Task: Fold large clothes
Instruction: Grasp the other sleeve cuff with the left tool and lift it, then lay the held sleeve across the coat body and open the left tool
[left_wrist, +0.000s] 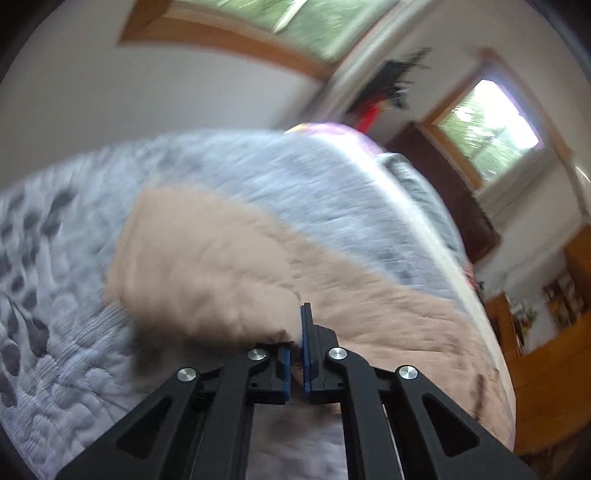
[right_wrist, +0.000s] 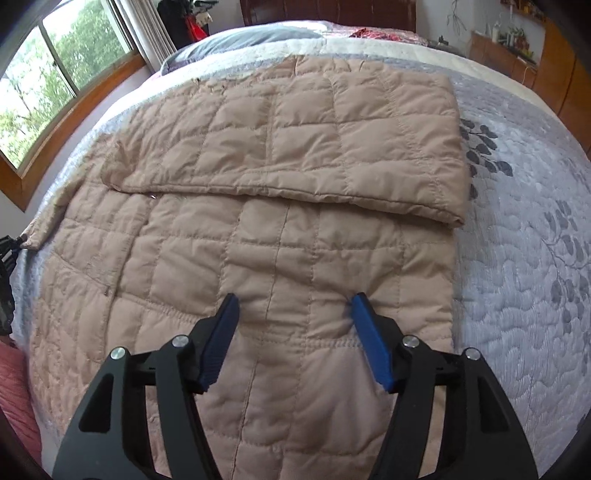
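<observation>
the right gripper (right_wrist: 293, 306) is closest to us. it hangs over the near part of the coat (right_wrist: 258, 258), and its blue fingers (right_wrist: 221, 339) are spread wide with nothing between them. they sit just above the puffy cloth and do not pinch it.

the coat is tan and sewn in squares. it lies flat on the bed cover (right_wrist: 517, 277), which is grey with dark leaves on it. one big flap (right_wrist: 314, 140) is already folded over the top part, so the far half is two layers thick.

out at the left edge, a thin bit of the coat, maybe a sleeve end (right_wrist: 31, 236), sticks out to the side. in the blurry left picture the left gripper (left_wrist: 297, 347) is pressed together on a bit of that tan cloth. the cloth bunches up at the fingertips, so it looks pinched, but the blur makes it hard to be sure how much is caught.

the coat looks soft, floppy and light. it will bend anywhere and will not break. the smooth cloth may slip, so it is best to grab a hem or a corner, where the stitching is thick. lifting one spot in the middle would only make it sag.

far away are a window (right_wrist: 55, 85) and wooden shelves (right_wrist: 517, 48).
</observation>
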